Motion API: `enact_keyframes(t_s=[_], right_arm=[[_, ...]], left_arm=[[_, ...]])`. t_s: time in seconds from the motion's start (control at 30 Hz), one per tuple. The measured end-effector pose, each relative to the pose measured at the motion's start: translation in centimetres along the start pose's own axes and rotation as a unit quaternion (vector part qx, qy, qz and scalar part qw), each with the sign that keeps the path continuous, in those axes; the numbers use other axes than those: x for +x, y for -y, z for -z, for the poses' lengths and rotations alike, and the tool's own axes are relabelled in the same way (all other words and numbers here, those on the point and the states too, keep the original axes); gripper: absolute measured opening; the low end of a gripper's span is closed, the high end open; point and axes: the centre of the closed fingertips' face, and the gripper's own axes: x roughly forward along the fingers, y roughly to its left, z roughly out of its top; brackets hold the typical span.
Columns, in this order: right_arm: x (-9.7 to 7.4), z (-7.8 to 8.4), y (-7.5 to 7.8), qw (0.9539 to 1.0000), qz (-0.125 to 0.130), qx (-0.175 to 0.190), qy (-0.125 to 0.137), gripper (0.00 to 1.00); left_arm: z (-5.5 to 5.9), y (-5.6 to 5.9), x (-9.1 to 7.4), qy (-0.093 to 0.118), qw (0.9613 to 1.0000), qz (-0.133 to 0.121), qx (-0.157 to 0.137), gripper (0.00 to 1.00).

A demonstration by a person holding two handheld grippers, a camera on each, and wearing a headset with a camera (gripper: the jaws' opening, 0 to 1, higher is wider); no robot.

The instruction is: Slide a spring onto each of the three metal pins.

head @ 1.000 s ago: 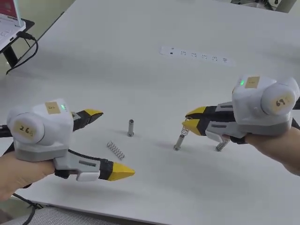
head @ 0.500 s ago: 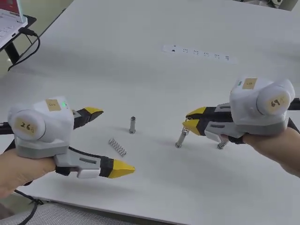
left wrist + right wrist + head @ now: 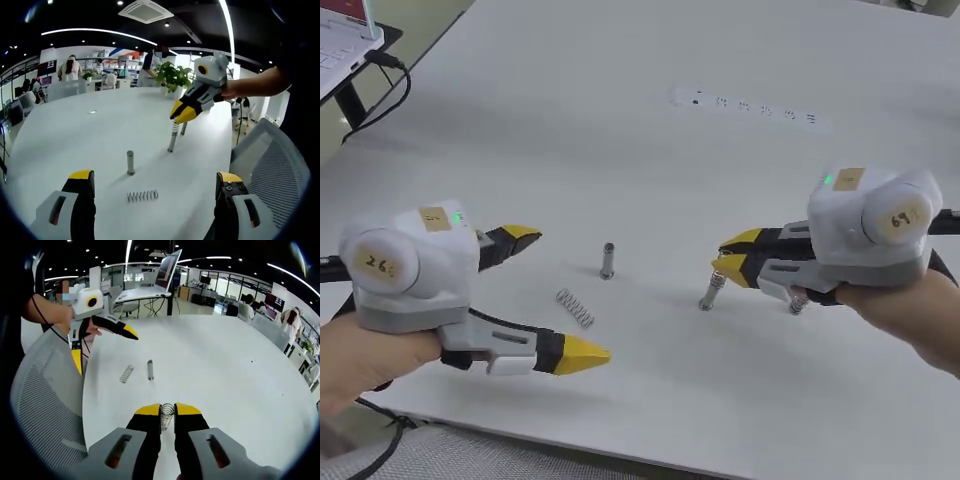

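Head view: nothing has shifted since before. The left gripper [image 3: 552,294] stays spread wide near the tabletop's [image 3: 620,120] near edge, and the right gripper [image 3: 728,258] is at the middle pin [image 3: 710,291].

Left gripper view: the loose spring [image 3: 142,195] lies before the bare pin [image 3: 130,162].

Right gripper view: the jaws still pinch a spring [image 3: 167,422].

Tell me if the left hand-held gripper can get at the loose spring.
Probably yes: the left hand-held gripper is open, and the loose spring lies on bare table just ahead of its jaws, with nothing between.
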Motion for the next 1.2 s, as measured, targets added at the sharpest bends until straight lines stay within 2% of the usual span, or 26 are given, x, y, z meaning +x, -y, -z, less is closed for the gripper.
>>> enact_keyframes(t_s=[0.3, 0.9, 1.07, 1.1, 1.2], right_arm=[[1.1, 1.4, -0.3, 0.9998, -0.004, 0.003, -0.017, 0.06], [1.8, 3.4, -0.7, 0.9995, -0.006, 0.003, -0.030, 0.06], [2.0, 4.4, -0.7, 0.9992, -0.005, 0.003, -0.039, 0.06], [1.9, 4.1, -0.7, 0.9996, -0.003, 0.006, -0.027, 0.06], [2.0, 4.1, -0.6, 0.9995, -0.003, 0.007, -0.030, 0.07]], left_arm=[[0.4, 0.0, 0.1, -0.001, 1.0000, 0.001, -0.004, 0.98], [0.4, 0.0, 0.4, 0.001, 1.0000, 0.004, -0.006, 0.98], [0.4, -0.1, 0.4, 0.001, 1.0000, 0.003, -0.006, 0.98], [0.4, -0.1, 0.3, 0.001, 1.0000, 0.002, -0.006, 0.98], [0.4, -0.1, 0.3, 0.000, 1.0000, 0.002, -0.006, 0.98]])
